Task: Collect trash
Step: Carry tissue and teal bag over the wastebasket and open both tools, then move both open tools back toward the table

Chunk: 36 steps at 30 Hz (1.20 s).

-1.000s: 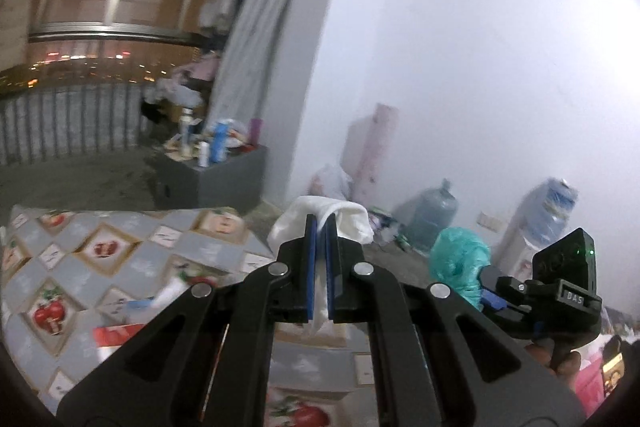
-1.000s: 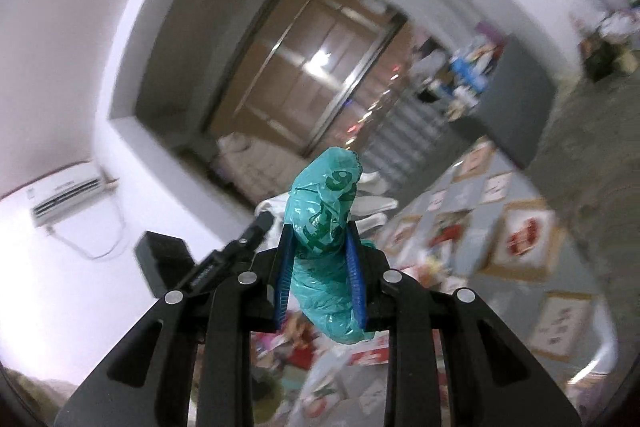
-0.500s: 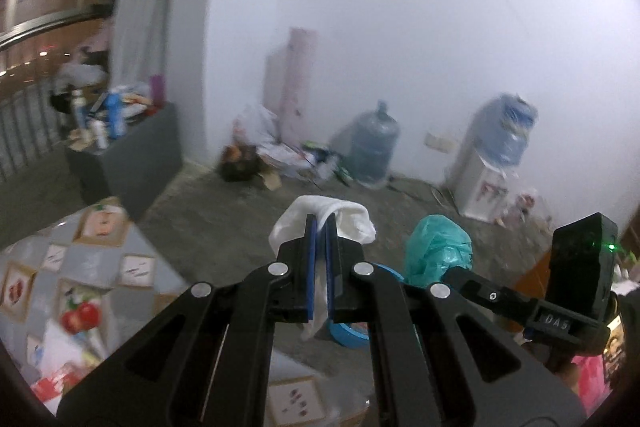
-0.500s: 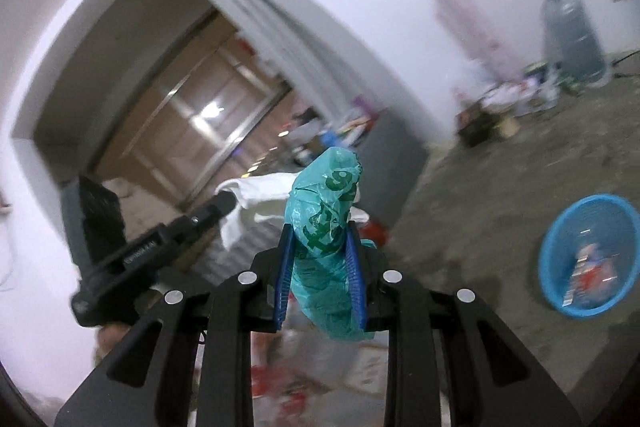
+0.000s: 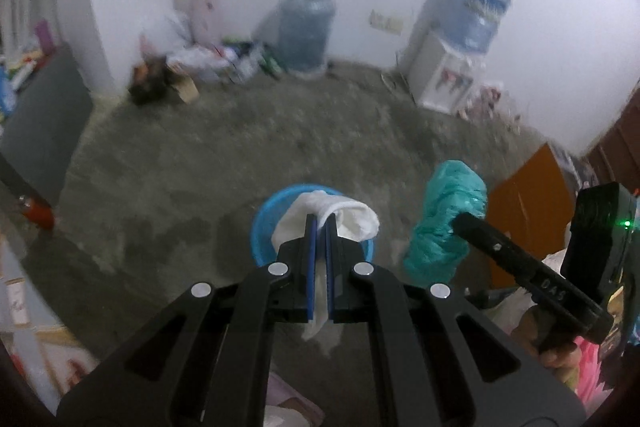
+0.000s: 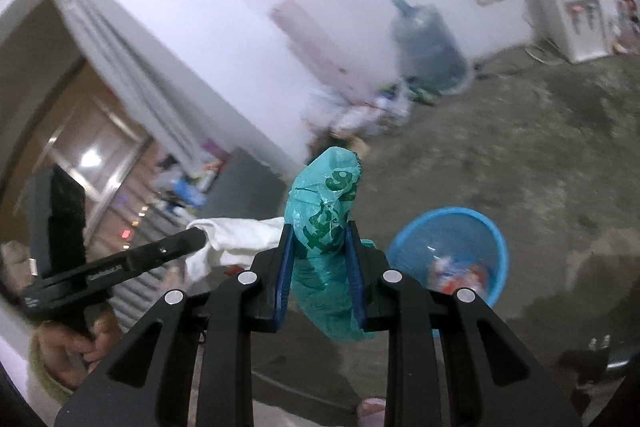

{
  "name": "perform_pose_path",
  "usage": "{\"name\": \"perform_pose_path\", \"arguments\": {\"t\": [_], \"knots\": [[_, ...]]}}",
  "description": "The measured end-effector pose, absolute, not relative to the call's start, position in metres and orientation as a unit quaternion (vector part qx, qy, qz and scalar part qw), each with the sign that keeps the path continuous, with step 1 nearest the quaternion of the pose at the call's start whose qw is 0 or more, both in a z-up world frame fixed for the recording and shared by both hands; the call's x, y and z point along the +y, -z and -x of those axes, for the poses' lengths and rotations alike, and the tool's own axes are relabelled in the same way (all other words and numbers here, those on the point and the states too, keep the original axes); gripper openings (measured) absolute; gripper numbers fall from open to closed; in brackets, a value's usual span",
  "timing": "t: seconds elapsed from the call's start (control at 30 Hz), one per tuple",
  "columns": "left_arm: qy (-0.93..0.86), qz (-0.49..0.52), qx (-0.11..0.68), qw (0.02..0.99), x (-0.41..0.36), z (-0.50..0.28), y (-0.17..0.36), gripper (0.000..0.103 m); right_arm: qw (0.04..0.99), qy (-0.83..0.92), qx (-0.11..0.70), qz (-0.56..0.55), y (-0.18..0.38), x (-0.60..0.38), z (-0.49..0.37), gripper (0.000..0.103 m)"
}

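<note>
My left gripper is shut on a crumpled white tissue and holds it in the air above a round blue basket on the concrete floor. My right gripper is shut on a scrunched green plastic bag. The same bag shows to the right in the left wrist view, beside the basket. In the right wrist view the blue basket lies lower right with some trash inside, and the white tissue hangs to the left.
A large water bottle and a water dispenser stand by the far white wall, with a litter pile between wall and floor. A dark cabinet stands left. An orange board leans at right.
Both grippers have swung away from the patterned table toward the floor. The blue basket has come into view under the left gripper. Both grips are unchanged.
</note>
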<state>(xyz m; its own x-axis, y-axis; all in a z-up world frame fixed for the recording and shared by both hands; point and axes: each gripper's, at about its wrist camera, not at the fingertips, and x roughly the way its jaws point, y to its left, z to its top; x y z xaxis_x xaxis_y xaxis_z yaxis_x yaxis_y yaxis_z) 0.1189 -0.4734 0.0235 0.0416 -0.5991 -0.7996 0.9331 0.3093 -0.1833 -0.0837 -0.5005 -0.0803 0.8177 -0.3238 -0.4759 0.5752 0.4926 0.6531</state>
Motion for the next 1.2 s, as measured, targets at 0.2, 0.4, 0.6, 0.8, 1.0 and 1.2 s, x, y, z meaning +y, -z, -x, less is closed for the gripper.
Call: {"name": "perform_pose_path", "arguments": {"t": [0.2, 0.4, 0.6, 0.8, 1.0, 1.2], "knots": [[0.529, -0.240, 0.468, 0.666, -0.521, -0.127, 0.049, 0.003, 0.820, 0.293, 0.205, -0.448, 0.131, -0.538, 0.063, 0.025], [0.512, -0.268, 0.502, 0.643, -0.559, -0.150, 0.119, 0.042, 0.782, 0.293, 0.263, -0.484, 0.196, -0.575, 0.046, 0.031], [0.481, -0.239, 0.521, 0.664, -0.555, -0.175, 0.133, 0.043, 0.749, 0.321, 0.319, -0.484, 0.232, -0.585, 0.048, 0.036], [0.495, -0.224, 0.496, 0.677, -0.549, -0.177, 0.102, 0.044, 0.753, 0.333, 0.313, -0.474, 0.221, -0.578, 0.049, 0.046], [0.515, -0.205, 0.451, 0.699, -0.528, -0.170, 0.044, 0.050, 0.781, 0.335, 0.314, -0.424, 0.163, -0.538, 0.041, 0.048], [0.534, -0.187, 0.413, 0.714, -0.491, -0.157, -0.014, 0.050, 0.807, 0.350, 0.310, -0.361, 0.108, -0.487, 0.054, 0.064]]}}
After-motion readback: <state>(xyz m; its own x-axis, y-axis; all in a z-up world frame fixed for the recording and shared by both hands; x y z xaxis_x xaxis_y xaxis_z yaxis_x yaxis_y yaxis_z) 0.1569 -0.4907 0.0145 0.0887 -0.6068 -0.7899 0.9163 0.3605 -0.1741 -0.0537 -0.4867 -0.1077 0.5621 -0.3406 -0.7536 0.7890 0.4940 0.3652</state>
